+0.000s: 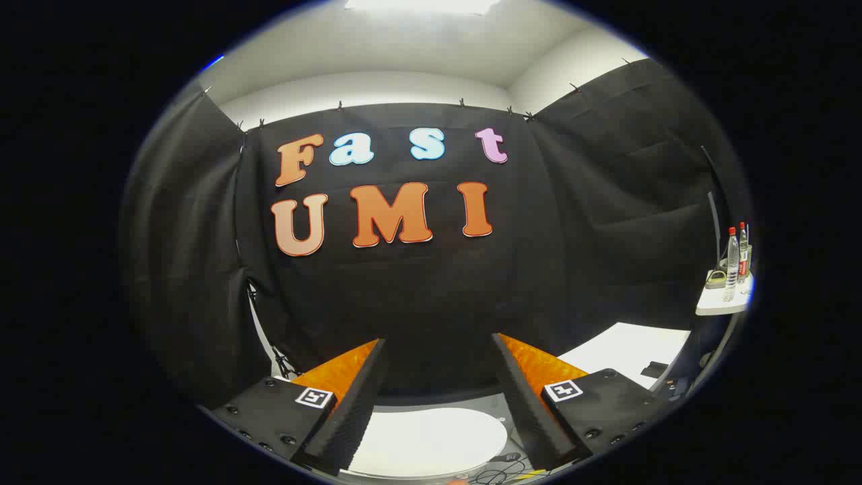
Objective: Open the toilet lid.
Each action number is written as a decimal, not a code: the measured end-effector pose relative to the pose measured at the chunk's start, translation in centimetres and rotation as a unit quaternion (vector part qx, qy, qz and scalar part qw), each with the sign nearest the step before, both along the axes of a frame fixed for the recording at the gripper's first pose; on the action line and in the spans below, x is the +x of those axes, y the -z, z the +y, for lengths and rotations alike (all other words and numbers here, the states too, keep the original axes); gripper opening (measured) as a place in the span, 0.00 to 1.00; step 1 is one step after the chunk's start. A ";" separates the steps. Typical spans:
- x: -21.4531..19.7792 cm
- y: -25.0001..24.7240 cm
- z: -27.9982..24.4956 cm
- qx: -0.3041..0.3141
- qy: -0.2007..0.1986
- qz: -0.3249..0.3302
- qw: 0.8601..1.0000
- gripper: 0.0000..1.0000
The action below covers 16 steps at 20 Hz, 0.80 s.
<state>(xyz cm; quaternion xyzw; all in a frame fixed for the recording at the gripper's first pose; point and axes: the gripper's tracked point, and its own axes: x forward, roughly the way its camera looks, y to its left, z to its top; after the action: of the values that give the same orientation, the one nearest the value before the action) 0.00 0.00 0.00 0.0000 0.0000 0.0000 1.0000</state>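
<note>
Black cloth walls (431, 283) under a lit white ceiling (417, 47); a white shelf (720, 306) holds two bottles (735, 259).

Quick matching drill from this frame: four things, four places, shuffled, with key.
Things:
1. toilet lid
2. gripper
3. bottles
4. white table

Places or states:
A. standing on a small shelf far off to the right
B. open, nothing between the fingers
C. below and between the fingers, lying flat and closed
D. beyond the right finger, against the black cloth wall

Pairs: 1-C, 2-B, 3-A, 4-D
</note>
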 end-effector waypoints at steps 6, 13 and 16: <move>0.8 0.3 0.4 -0.006 -0.003 0.003 1.000 0.98; 1.3 0.4 0.8 -0.011 -0.006 0.005 1.000 0.98; 1.3 0.5 0.8 -0.014 -0.005 0.005 1.000 0.98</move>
<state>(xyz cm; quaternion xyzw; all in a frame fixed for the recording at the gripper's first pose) 1.25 0.81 -0.46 -0.0140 0.0053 0.0053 0.9999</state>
